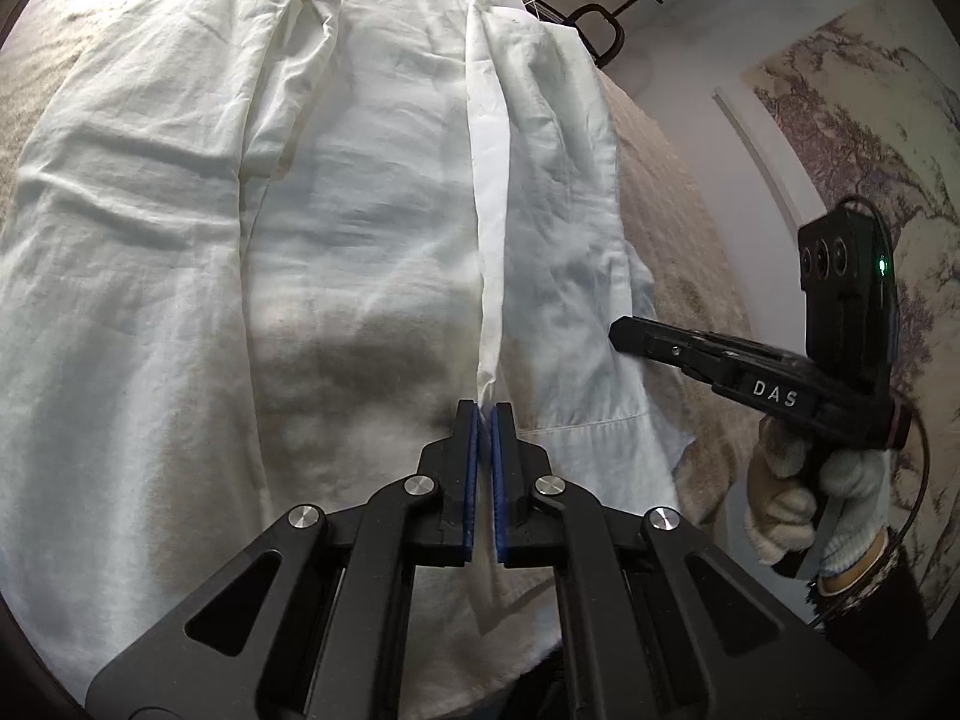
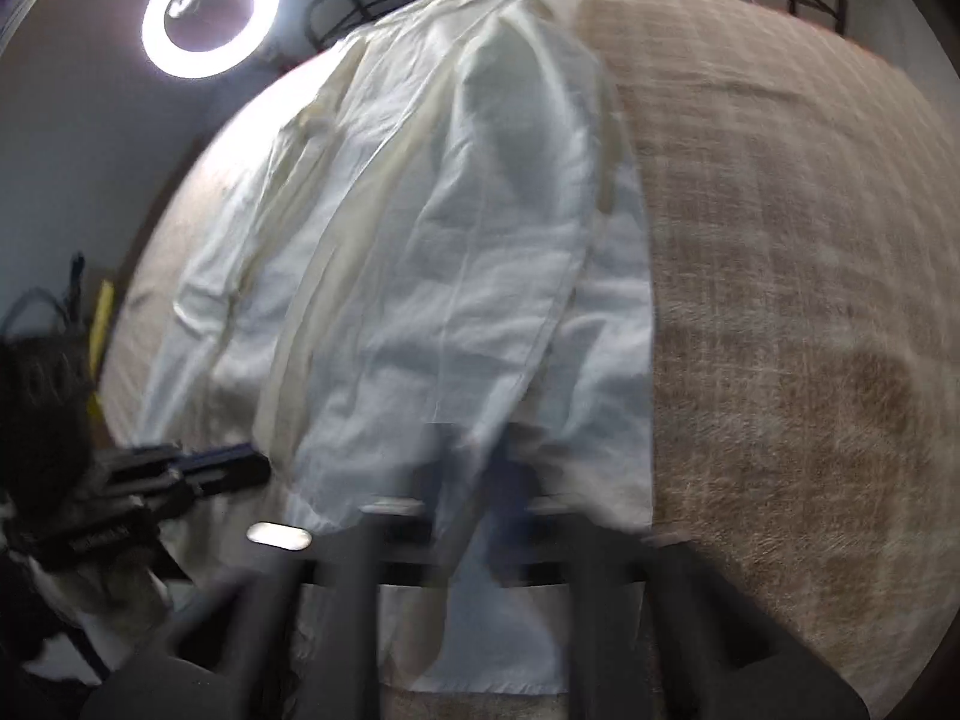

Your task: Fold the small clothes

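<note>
**Both grippers pinch the near hem of a white garment**

A white garment lies spread lengthwise on a desk covered in beige woven cloth, its long seams running away from the person. That layout suits a lengthwise fold: the near edge is within reach and the far end lies flat.

The left gripper has its blue-padded fingers drawn together at the near end of a raised fold line in the fabric. The cloth appears to run up into the narrow slit between the pads, so I judge it pinched there, though the contact itself is tiny. The right gripper, held by a hand in a knitted glove, reaches in from the side to the garment's right edge; its fingers look pressed together, seemingly on that edge.

The right wrist view is badly motion-blurred. Its own fingers are a dark smear under a lifted flap of white cloth, so the grip cannot be confirmed from there. The garment's type and far end are unclear. A ring light glares above.
</note>
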`<act>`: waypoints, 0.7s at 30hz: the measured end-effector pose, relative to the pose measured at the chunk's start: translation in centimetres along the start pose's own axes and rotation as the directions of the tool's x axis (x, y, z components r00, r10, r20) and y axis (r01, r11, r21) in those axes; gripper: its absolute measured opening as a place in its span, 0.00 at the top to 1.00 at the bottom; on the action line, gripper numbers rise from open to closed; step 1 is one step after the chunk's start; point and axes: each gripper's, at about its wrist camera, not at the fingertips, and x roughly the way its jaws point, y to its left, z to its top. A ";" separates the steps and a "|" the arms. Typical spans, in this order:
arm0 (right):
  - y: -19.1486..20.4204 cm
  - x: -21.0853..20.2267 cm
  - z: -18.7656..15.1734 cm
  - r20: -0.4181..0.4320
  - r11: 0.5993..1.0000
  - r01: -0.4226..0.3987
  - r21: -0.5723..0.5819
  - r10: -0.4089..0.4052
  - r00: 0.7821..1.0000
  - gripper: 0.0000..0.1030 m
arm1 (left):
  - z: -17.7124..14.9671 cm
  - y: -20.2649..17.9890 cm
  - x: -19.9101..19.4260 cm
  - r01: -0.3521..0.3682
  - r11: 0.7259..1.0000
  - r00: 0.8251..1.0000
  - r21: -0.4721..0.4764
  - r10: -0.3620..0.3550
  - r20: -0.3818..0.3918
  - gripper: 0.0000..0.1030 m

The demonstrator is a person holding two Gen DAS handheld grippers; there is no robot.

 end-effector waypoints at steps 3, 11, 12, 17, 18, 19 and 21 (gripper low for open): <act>0.0 -1.1 0.0 0.032 0.999 0.033 -0.007 -0.033 0.999 1.00 | 0.0 -0.5 -0.4 0.039 0.999 0.999 -0.020 -0.040 -0.004 0.99; -1.7 -3.8 -0.4 0.082 0.999 0.049 0.016 -0.050 0.995 1.00 | -0.7 -2.9 0.7 0.042 0.999 0.999 0.026 -0.041 -0.021 0.99; -1.9 -3.1 -0.5 0.065 0.998 0.067 0.018 -0.068 0.996 1.00 | -0.7 -2.7 1.0 0.030 0.999 0.999 0.026 -0.030 -0.023 0.99; -2.6 -1.4 -0.9 0.019 0.995 0.083 0.047 -0.084 0.996 0.99 | -0.6 -2.4 0.9 0.038 0.999 0.999 0.012 -0.038 -0.014 0.99; -2.9 -1.7 -0.9 0.016 0.997 0.039 0.074 -0.041 0.999 0.96 | -0.5 -2.2 0.8 0.047 0.999 0.999 0.006 -0.047 -0.016 0.98; -3.2 -2.3 -1.0 0.026 0.995 -0.001 0.097 -0.002 1.000 0.94 | -0.4 -2.0 0.7 0.051 0.999 0.999 0.000 -0.051 -0.017 0.98; -3.4 -3.5 -1.7 0.052 0.991 -0.042 0.127 0.035 0.998 0.83 | -0.4 -1.6 0.4 0.051 0.999 0.998 -0.014 -0.052 -0.028 0.98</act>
